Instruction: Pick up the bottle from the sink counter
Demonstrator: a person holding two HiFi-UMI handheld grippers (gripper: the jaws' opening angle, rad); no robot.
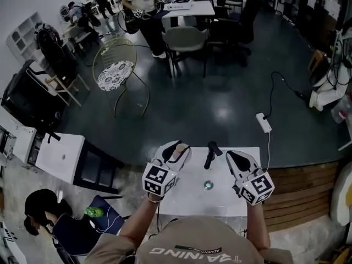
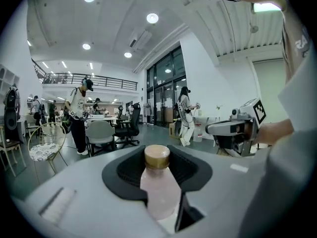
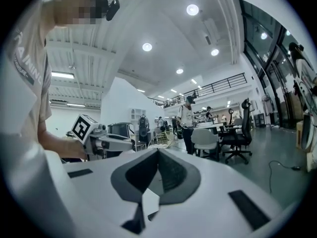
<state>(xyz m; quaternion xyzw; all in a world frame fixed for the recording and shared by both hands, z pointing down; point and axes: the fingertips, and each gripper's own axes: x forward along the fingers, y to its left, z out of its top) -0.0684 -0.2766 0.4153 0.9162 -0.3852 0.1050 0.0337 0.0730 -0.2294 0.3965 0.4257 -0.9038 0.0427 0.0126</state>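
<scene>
- Okay, my left gripper (image 1: 175, 150): jaws clamped on the bottle (image 2: 158, 187), dark pads pressing on both sides of its pale pinkish body.
- The bottle lies along the jaws. Its tan cap (image 2: 157, 156) points away from me and sits between the pad tips.
- In the head view the bottle is in my left jaws above the left side of the white tabletop (image 1: 192, 194). I can't tell how high above it.
- My right gripper (image 3: 157, 155): jaws together, pads meeting in a ridge, nothing between them. It is over the right side of the tabletop, level with my left one and well apart from it.
- On the tabletop between my two grippers there's a small round drain (image 1: 208, 185). Beyond it is a black tap-like fixture (image 1: 210, 154) near the far edge.
- On the dark floor past the right far corner lies a white power strip (image 1: 263, 122) with a cable.
- Further out on the left stands a gold wire chair (image 1: 115, 65) with a patterned seat.
- Beyond that is a grey chair (image 1: 184, 40) by a white table (image 1: 190, 7).
- A standing person (image 1: 144, 10) in dark trousers is beside that table.
- More people and desks at the back are too small to detail.
</scene>
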